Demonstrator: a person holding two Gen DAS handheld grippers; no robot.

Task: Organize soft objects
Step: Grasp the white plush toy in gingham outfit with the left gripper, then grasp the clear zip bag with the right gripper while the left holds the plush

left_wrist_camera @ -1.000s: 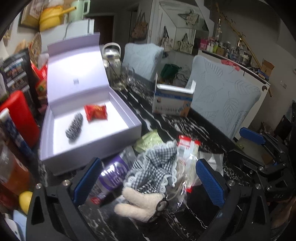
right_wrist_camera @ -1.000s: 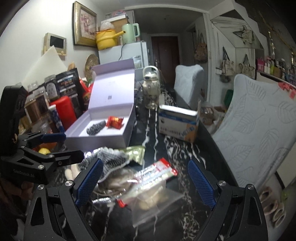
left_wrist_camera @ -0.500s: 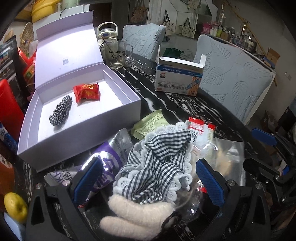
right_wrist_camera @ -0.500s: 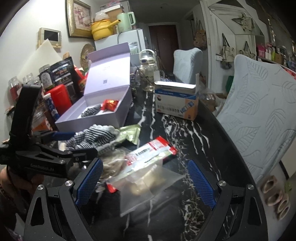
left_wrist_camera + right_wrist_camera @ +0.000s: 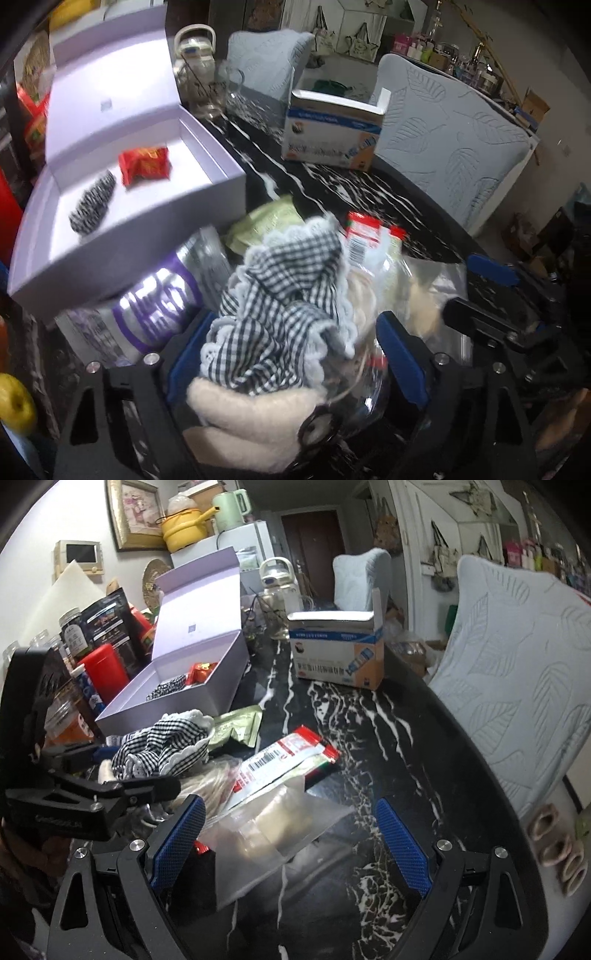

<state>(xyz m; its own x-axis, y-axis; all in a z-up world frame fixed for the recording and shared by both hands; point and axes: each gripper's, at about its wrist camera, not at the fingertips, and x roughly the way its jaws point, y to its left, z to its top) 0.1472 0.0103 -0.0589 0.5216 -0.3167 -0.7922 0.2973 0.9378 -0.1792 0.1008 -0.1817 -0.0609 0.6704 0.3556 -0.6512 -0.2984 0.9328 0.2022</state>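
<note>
Scrunchie [image 5: 92, 201] and red packet [image 5: 146, 165] lie in the box [image 5: 221, 184] upper left; left gripper [image 5: 291, 354] jaws closing around gingham cloth [image 5: 280, 295], right gripper [image 5: 291, 842] jaws spread.

Indoor light is dim and cool. The open lilac box [image 5: 122, 177] glares almost white inside. The left view smears with motion blur (worst on the gingham cloth [image 5: 284, 306]); the right view is sharper. Both bend hard toward black fisheye corners.
</note>
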